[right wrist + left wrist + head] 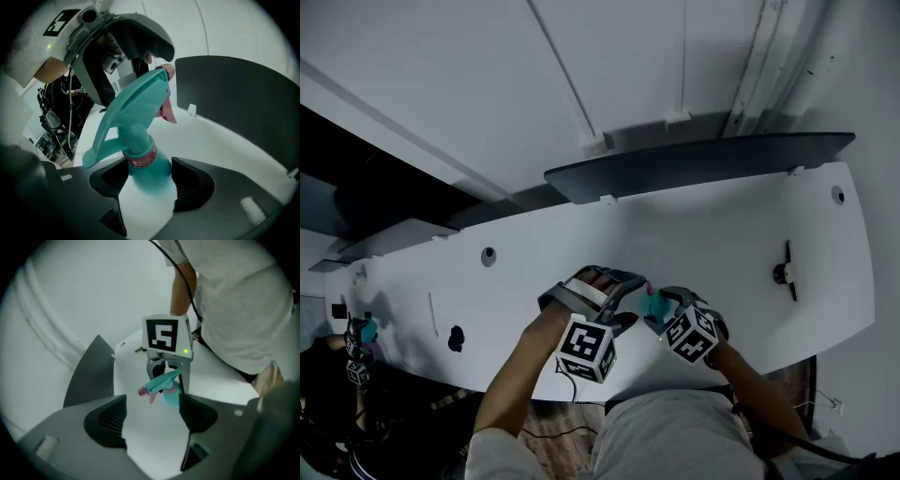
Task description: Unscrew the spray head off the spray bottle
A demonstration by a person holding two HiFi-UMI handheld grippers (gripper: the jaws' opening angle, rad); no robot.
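Note:
A teal spray bottle (150, 183) with a pink collar (140, 158) stands between the jaws of my right gripper (147, 180), which is shut on its body just below the collar. Its teal spray head (133, 110) with a pink nozzle tip (168, 71) rises above the jaws. My left gripper (152, 420) is open with nothing between its pads; the spray head (161, 380) shows a short way beyond them. In the head view both grippers meet over the table's near edge, the left gripper (623, 302) beside the bottle (652, 307) and the right gripper (663, 304).
The white table (722, 234) has a dark board (703, 159) along its far edge, a small black fitting (785, 272) at the right and round holes (488, 254) at the left. A small device (358, 337) sits at the far left end.

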